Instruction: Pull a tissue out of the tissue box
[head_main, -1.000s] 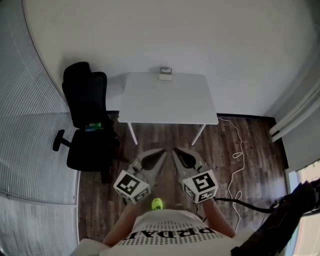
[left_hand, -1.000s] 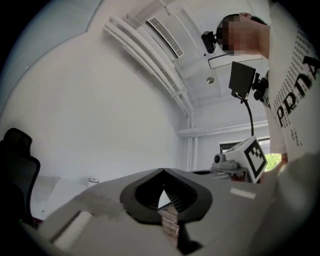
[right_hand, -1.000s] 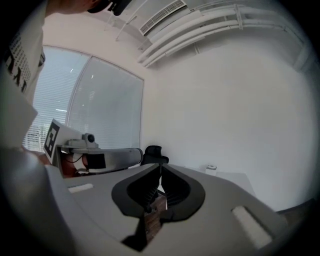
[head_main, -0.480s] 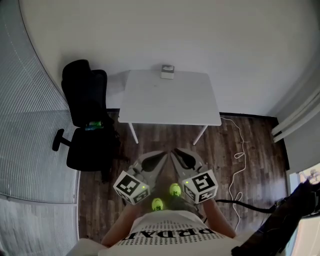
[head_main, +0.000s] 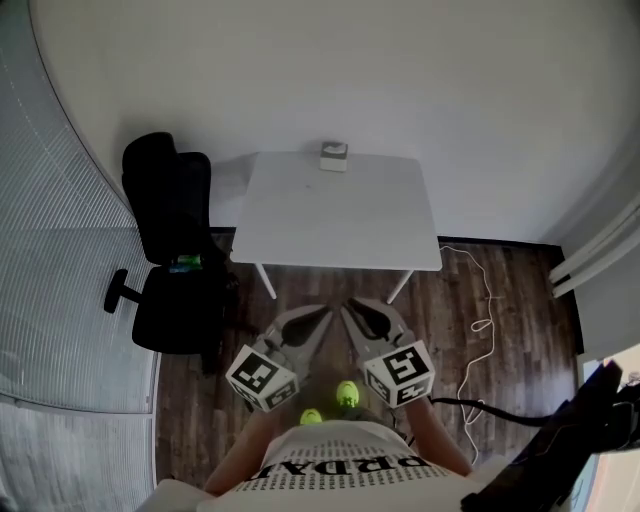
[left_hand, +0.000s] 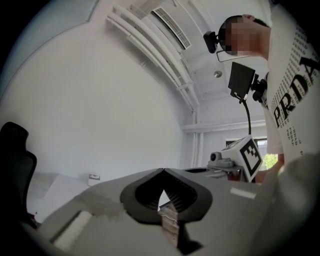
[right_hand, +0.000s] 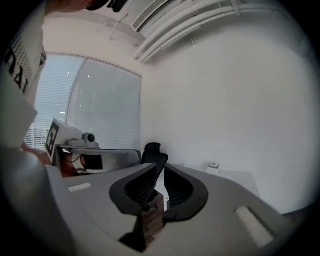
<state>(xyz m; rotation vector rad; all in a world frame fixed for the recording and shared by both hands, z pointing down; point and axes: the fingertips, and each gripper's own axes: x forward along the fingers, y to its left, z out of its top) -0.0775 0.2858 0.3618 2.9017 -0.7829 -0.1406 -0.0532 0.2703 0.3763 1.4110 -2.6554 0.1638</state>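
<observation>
The tissue box (head_main: 333, 154) sits well beyond my closed left tool (head_main: 326, 312) and my right tool (head_main: 349, 304), just opening narrowly, empty.

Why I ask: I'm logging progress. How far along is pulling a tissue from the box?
Done: nothing yet; the tissue box sits at the far edge of the table, away from both grippers. In hand: nothing held; the left gripper is shut and empty, and the right gripper has just been opening its jaws, with nothing between them. Left: approach, grip a tissue, pull it out.
</observation>
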